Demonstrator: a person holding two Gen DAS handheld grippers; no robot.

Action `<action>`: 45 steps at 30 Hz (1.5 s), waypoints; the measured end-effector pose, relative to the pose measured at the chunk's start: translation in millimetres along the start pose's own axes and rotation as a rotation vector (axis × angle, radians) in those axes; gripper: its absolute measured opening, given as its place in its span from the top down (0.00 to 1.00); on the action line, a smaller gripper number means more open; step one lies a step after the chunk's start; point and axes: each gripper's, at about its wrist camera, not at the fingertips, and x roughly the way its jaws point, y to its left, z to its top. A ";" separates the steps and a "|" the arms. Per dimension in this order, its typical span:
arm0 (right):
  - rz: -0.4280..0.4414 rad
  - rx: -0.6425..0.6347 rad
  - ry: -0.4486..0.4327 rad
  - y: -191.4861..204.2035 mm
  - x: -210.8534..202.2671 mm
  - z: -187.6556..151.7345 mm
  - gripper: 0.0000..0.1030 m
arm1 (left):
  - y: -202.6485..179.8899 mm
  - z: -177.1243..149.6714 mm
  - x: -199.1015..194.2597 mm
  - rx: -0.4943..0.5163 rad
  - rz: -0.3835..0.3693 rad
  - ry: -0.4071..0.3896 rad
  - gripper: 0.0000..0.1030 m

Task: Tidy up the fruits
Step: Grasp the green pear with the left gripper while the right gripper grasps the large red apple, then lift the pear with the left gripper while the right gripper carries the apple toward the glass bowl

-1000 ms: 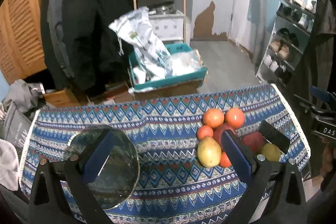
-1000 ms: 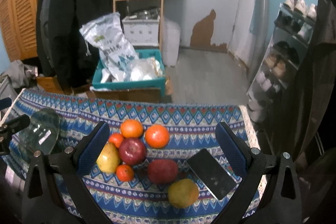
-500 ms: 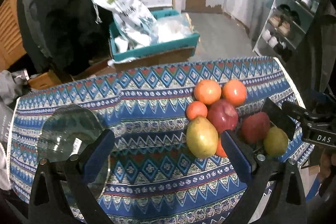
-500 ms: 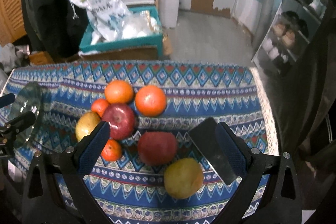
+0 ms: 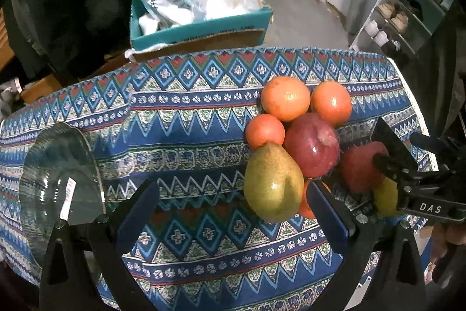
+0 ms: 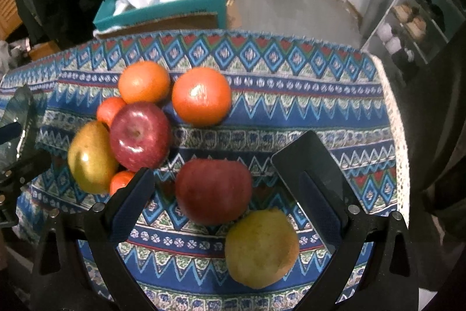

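"Was any fruit held yet?"

"No. Both the left gripper [image 5: 233, 212] and right gripper [image 6: 233, 200] were spread wide, empty. The red apple [image 6: 214, 191] was framed on the worktop [image 6: 291, 95]."

"What was needed next?"

"Likely it had to be gripped and carried to the glass plate [image 5: 58, 179]."

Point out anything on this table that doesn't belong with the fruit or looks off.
A dark phone lies flat on the patterned cloth, right beside the red apple and yellow pear; it is not fruit. The glass plate sits at the table's left edge, holding no fruit. Nothing looks spilled or damaged.
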 end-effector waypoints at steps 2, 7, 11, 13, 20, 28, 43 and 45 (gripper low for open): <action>0.011 0.003 0.025 -0.6 8.2 -1.2 0.04 | -2.3 0.8 6.9 0.008 0.005 0.011 0.01; 0.018 -0.005 0.062 -0.2 24.1 -3.2 0.04 | -6.1 2.0 23.5 0.011 -0.003 0.044 0.01; 0.029 -0.007 0.090 0.1 36.2 -4.6 0.10 | -10.9 2.2 36.9 0.010 -0.023 0.072 0.01; 0.034 -0.011 0.104 0.7 42.3 -4.6 0.13 | -14.0 1.1 44.2 0.016 -0.023 0.088 0.01; 0.073 -0.018 0.130 5.7 56.8 0.1 0.18 | -18.2 -0.5 62.1 0.005 -0.061 0.134 0.06; 0.089 -0.030 0.151 14.5 65.4 -0.1 0.26 | -15.9 -4.3 72.2 -0.039 -0.169 0.160 0.28; 0.032 -0.030 0.016 7.9 27.2 -4.6 0.27 | -8.0 -2.6 43.6 -0.041 -0.156 0.092 0.39; 0.026 -0.030 -0.007 7.9 19.1 -3.2 0.27 | -3.6 -1.2 34.2 -0.042 -0.150 0.071 0.39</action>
